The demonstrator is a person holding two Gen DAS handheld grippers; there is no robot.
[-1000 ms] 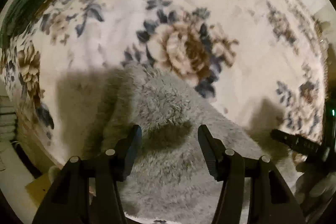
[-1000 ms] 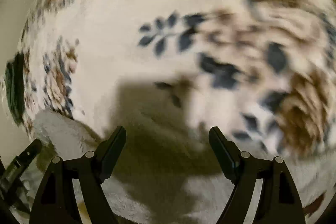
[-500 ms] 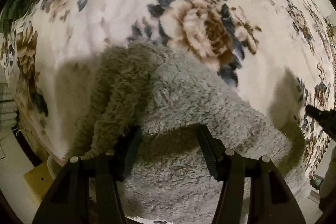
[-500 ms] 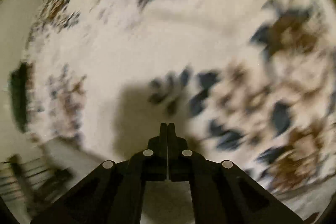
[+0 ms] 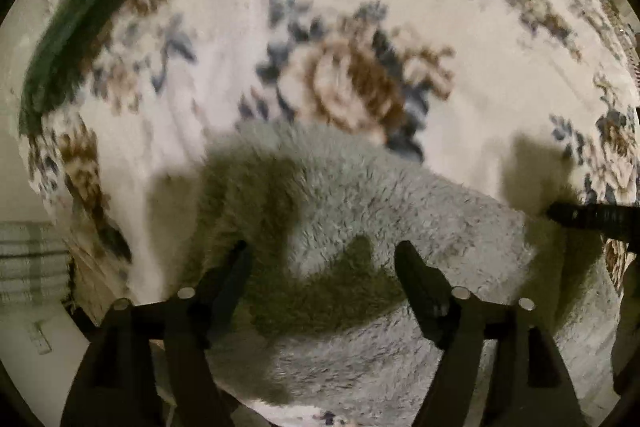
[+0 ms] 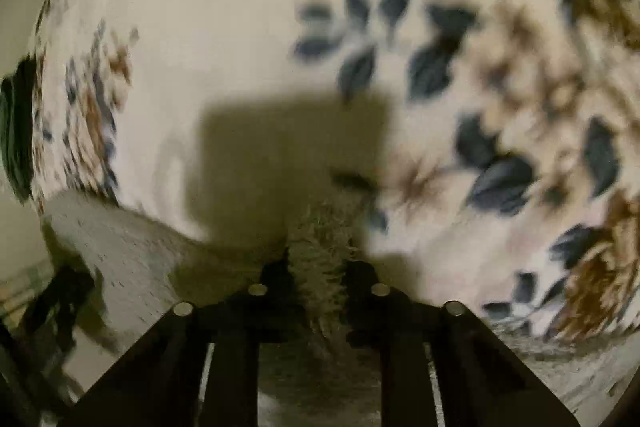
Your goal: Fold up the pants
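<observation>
Grey fleece pants point(image 5: 400, 211) lie bunched on a floral bedspread point(image 5: 360, 39). My left gripper point(image 5: 322, 251) points straight down over them. Its jaws are opening and stand wide, with fleece below the gap and neither pad pressing on it. In the right wrist view, my right gripper point(image 6: 318, 267) pinches a raised fold of the pants point(image 6: 320, 247) between narrow jaws that are opening slightly. More of the pants point(image 6: 120, 239) trails to the lower left there. The right gripper's dark finger point(image 5: 592, 215) shows at the pants' right end. Both views are blurred.
A dark green cloth point(image 5: 68, 39) lies at the bedspread's far left edge, also visible as a green cloth point(image 6: 16, 131) in the right wrist view. Pale floor and a striped item point(image 5: 28, 259) sit beyond the bed's left edge. The left gripper point(image 6: 60, 299) shows dimly at lower left.
The left jaws have spread wider and the view has shifted over the pants. The right gripper went from open to fully shut, and now has a fleece fold between its fingers.
</observation>
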